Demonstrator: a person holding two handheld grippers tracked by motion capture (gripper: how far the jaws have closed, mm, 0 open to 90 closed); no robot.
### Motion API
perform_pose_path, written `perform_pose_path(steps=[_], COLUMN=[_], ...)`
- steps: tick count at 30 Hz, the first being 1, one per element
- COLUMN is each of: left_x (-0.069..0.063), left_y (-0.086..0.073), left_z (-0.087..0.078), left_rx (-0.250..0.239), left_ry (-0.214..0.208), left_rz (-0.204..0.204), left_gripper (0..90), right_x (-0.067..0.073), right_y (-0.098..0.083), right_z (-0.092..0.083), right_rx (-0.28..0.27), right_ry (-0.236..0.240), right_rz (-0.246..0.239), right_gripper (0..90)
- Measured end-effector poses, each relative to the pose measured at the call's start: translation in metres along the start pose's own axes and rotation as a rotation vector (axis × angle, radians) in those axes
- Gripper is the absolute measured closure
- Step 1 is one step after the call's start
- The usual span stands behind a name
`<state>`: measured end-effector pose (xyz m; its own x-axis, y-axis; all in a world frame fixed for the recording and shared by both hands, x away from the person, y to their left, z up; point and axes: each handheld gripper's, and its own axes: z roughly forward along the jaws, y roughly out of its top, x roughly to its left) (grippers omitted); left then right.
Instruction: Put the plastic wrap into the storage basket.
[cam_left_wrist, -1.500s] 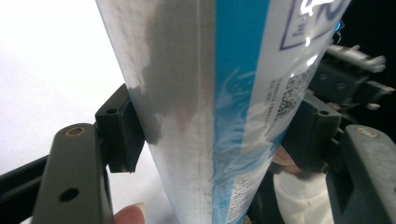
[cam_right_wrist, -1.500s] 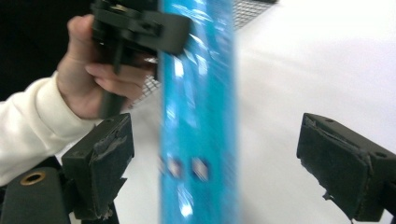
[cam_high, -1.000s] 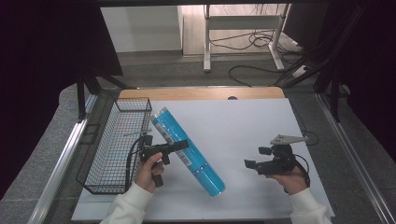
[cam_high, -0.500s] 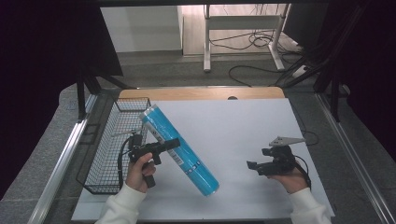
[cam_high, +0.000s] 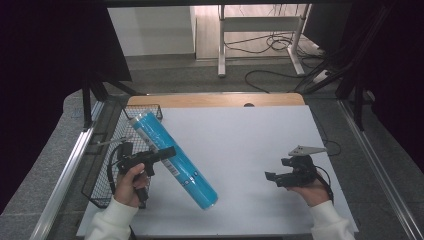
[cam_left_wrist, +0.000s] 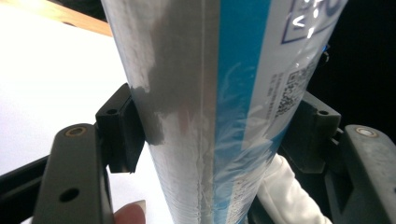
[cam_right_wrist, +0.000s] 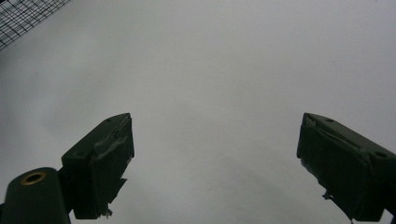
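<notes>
Tube (cam_high: 172, 160) of blue packaging is hanging tilted in the clamping left gripper (cam_high: 159, 154) beside the wire basket (cam_high: 102, 172) at nine o'clock, risking slipping, while the right gripper (cam_high: 280, 176) is idling agape at four o'clock.

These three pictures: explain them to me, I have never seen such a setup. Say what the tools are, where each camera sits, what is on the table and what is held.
A person sits at a white table with a hand-held gripper in each hand; there is no robot arm. The high view looks down from above the person's side. The other two views come from cameras riding on the grippers, looking along their black jaws.

The left gripper is shut on a long blue tube, held tilted, its far end over a wire basket at the table's left edge. The left gripper view shows the tube clamped between the jaws.

The right gripper is open and holds nothing; its own view shows bare table between its jaws.
</notes>
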<state>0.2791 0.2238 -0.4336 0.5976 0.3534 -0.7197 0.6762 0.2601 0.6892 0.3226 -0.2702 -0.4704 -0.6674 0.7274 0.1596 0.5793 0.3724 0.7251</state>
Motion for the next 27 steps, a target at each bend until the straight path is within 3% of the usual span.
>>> perform_pose_path(steps=[5, 12, 16, 18, 22, 27], left_x=[0.000, -0.004, -0.006, -0.007, -0.007, -0.003], left_y=[0.010, 0.032, 0.039, 0.045, 0.049, 0.051], left_z=[-0.018, -0.051, -0.062, -0.074, -0.086, -0.097], left_rx=[-0.010, -0.007, -0.015, -0.023, -0.029, -0.039], left_ry=[0.020, 0.120, 0.130, 0.163, 0.190, 0.189], left_rz=[-0.007, 0.045, 0.037, 0.061, 0.068, 0.058], left_gripper=[31.9, 31.9, 31.9, 31.9, 31.9, 31.9], right_x=[-0.001, -0.002, -0.002, -0.003, -0.005, -0.005], right_y=[0.000, 0.000, 0.001, 0.000, 0.000, 0.000], right_z=[0.001, 0.002, 0.003, 0.003, 0.003, 0.005], right_rx=[0.005, 0.011, 0.015, 0.015, 0.017, 0.025], right_ry=[-0.009, 0.003, 0.004, 0.001, -0.005, -0.011], right_rz=[0.003, 0.009, 0.009, 0.013, 0.018, 0.022], right_gripper=[11.5, 11.5, 11.5, 11.5, 11.5, 11.5])
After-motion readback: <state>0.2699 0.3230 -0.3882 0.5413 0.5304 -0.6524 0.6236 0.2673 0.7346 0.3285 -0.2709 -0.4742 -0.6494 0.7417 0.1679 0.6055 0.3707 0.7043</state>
